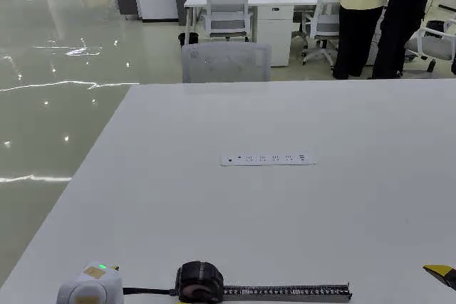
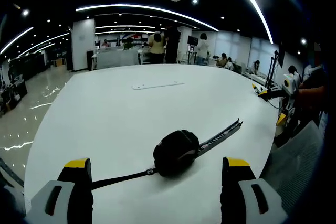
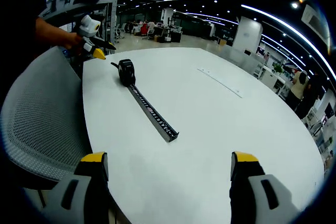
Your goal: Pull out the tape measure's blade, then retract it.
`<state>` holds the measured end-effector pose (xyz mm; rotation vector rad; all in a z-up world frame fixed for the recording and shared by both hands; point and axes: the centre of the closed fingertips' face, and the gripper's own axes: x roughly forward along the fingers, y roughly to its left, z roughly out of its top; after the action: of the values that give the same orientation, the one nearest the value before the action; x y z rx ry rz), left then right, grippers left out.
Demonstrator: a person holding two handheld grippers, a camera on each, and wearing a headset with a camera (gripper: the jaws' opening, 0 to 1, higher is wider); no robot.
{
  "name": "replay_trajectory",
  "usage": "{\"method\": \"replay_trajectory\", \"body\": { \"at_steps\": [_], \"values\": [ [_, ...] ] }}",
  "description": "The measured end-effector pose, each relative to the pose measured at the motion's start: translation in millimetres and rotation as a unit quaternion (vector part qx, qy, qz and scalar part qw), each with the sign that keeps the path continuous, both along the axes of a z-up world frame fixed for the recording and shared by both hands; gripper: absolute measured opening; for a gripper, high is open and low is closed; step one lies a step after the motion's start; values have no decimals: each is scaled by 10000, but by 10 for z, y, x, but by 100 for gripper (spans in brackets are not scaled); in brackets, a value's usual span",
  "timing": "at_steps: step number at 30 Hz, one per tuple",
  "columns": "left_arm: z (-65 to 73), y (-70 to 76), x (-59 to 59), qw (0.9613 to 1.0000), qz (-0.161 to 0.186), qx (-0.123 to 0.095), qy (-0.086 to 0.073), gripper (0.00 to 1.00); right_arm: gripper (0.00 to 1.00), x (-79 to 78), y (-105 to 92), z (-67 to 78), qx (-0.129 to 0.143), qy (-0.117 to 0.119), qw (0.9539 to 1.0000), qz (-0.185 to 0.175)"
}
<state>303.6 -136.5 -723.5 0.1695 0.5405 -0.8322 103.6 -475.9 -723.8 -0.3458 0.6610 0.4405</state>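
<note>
My left tool (image 2: 157, 162) has its jaws wide apart with nothing gripped. The tape measure's case (image 2: 177, 152) sits just ahead of it on the bench (image 2: 105, 108), slightly right of my centre line, and its strap (image 2: 123, 178) trails back toward my left jaw. The blade (image 2: 220, 134) lies flat and drawn out, running from the case ahead and to the right, toward my right tool (image 3: 169, 157). That one is spread open too, with the blade's free end ahead of it and the case at the far end. I judge retracting falls to the left tool, since it is nearer the case.
</note>
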Motion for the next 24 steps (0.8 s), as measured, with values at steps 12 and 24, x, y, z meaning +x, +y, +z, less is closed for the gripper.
{"method": "replay_trajectory", "body": {
  "at_steps": [12,24],
  "values": [
    [-64,-288,-7,9996,238,-122,110,100,96,292,98,22,-182,180,9980,571],
    [-261,-505,-16,9990,367,-253,-79,100,88,499,224,-144,-280,507,9912,1194]
  ]
}}
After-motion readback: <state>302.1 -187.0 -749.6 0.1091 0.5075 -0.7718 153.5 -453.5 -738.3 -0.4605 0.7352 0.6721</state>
